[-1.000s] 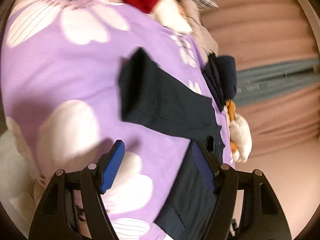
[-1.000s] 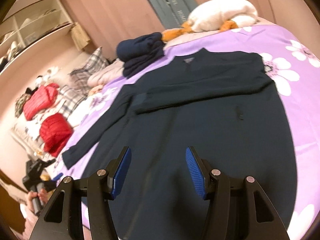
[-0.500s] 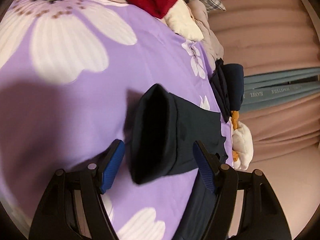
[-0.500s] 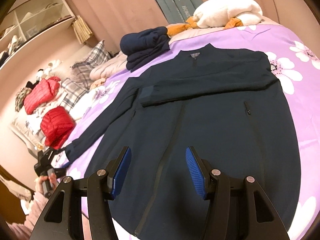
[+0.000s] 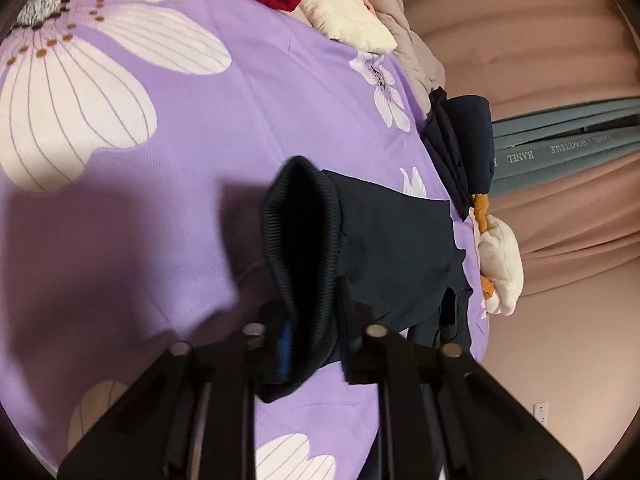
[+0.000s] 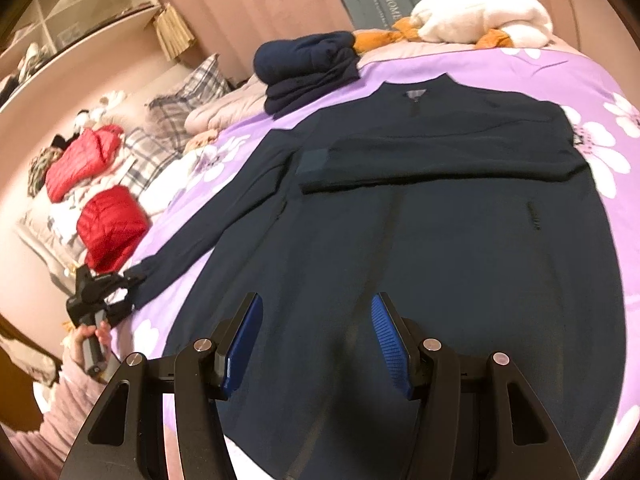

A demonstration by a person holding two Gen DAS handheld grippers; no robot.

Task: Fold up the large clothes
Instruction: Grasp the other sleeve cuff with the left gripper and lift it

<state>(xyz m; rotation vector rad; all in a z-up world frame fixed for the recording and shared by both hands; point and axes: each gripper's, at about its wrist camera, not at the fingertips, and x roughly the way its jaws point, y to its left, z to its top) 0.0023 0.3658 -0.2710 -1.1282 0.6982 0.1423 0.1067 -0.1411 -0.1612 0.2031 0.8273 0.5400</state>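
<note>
We see our left gripper [image 5: 310,330] pinching the ribbed cuff [image 5: 298,236] of the dark blue jacket [image 6: 420,216], with its two black fingers squeezed close on the cloth, and in the right view this gripper [image 6: 108,284] sits at the far end of the long sleeve [image 6: 224,220], held by a hand [image 6: 90,334] in a pink sleeve. The cuff stands up off the purple bedspread [image 5: 168,128] and its round mouth faces us. Our right gripper [image 6: 316,340] hangs just over the bottom part of the jacket with its blue pads [image 6: 386,336] spread wide apart and nothing between them. The jacket lies flat on the bed, front side up, with the zipper [image 6: 376,264] running down the middle. One sleeve is folded across the chest, and the other sleeve stretches out to the side, over to the left gripper. The bedspread has big white flowers [image 5: 80,80] on it. Past the collar sits a stack of folded dark blue clothes [image 6: 308,70], and beside it lies a white and orange plush toy [image 6: 476,20]. Off to the side we see two red puffy jackets [image 6: 110,224] and some checked pillows [image 6: 180,108]. Pink curtains [image 5: 540,40] hang behind the bed
</note>
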